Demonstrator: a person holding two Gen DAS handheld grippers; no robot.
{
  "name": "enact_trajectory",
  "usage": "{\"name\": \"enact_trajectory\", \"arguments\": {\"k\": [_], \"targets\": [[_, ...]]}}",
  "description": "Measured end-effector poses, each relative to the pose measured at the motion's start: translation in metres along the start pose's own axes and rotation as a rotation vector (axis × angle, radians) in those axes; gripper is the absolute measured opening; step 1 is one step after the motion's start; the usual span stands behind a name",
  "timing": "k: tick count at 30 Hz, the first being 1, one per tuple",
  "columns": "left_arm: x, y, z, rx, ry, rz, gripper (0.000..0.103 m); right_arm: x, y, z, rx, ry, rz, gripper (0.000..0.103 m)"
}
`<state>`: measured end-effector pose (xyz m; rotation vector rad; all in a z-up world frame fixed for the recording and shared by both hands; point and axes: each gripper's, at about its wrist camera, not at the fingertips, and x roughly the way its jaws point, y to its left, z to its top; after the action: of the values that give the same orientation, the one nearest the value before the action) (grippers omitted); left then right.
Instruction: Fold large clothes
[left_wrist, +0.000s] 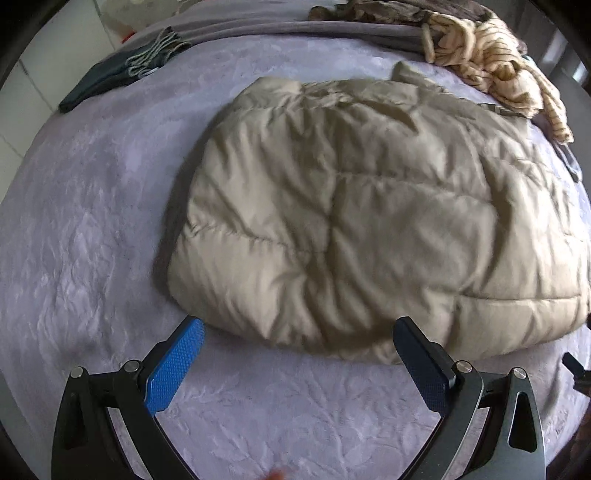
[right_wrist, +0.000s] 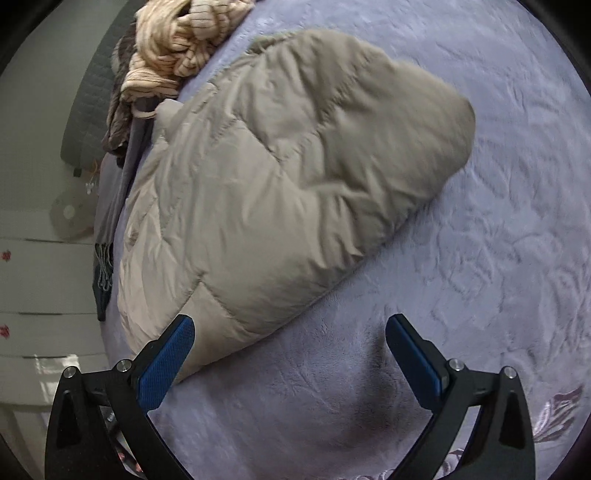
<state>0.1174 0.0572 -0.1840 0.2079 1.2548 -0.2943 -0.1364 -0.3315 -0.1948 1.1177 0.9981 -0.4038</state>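
We log the beige puffer jacket (left_wrist: 369, 221) lying flat in a folded bundle on the lilac embossed bedspread (left_wrist: 92, 240), quilted seams up, no part of it lifted. In the right wrist view the same jacket (right_wrist: 280, 177) runs on a diagonal, with its rounded end toward the open middle of the bedspread (right_wrist: 498, 240).

Left gripper (left_wrist: 299, 339): jaws spread wide, nothing between the pads. Its blue pad (left_wrist: 173, 365) stands just off the jacket's near edge, over bare bedspread; the other finger overlaps that same near edge in the picture, and we cannot tell whether it touches the fabric.

Right gripper (right_wrist: 290, 334): released, jaws at full spread, empty. One finger (right_wrist: 166, 363) overlaps the jacket's near corner; contact we cannot tell. The other finger stands over bare bedspread, apart from the jacket.

Around the jacket: a crumpled cream garment with dark stripes (left_wrist: 491, 62) sits beyond its far side, close to its far edge; in the right wrist view that garment (right_wrist: 181, 40) lies past the jacket's far end, with darker cloth under it. A dark folded item with a grey fringe (left_wrist: 122, 74) lies well apart from the jacket, at the bedspread's far edge. A grey blanket (left_wrist: 295, 27) runs along the bed beyond the jacket.
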Motion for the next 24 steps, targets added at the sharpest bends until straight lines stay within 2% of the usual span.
{"name": "enact_trajectory", "arguments": {"k": [2, 4, 6, 9, 11, 14, 18, 24], "targets": [[0.006, 0.008, -0.001, -0.039, 0.013, -0.01, 0.103, 0.003, -0.002, 0.0, 0.015, 0.006, 0.016, 0.103], [0.014, 0.022, -0.003, -0.11, 0.051, -0.126, 0.103, 0.007, -0.002, 0.002, 0.023, 0.01, 0.04, 0.103], [0.021, 0.038, -0.008, -0.228, 0.072, -0.286, 0.103, 0.01, -0.004, 0.002, 0.038, 0.012, 0.062, 0.103], [0.026, 0.054, -0.012, -0.34, 0.061, -0.435, 0.103, 0.018, -0.007, 0.004, 0.077, 0.037, 0.126, 0.103], [0.034, 0.058, -0.013, -0.373, 0.065, -0.48, 0.103, 0.022, -0.008, 0.006, 0.097, 0.042, 0.163, 0.103], [0.05, 0.059, -0.01, -0.423, 0.089, -0.526, 0.103, 0.029, -0.007, 0.012, 0.127, 0.035, 0.228, 0.103], [0.054, 0.051, 0.011, -0.434, 0.036, -0.538, 0.103, 0.042, 0.003, 0.025, 0.152, 0.044, 0.336, 0.103], [0.074, 0.047, 0.031, -0.485, 0.017, -0.49, 0.102, 0.07, 0.019, 0.041, 0.161, 0.061, 0.388, 0.103]]}}
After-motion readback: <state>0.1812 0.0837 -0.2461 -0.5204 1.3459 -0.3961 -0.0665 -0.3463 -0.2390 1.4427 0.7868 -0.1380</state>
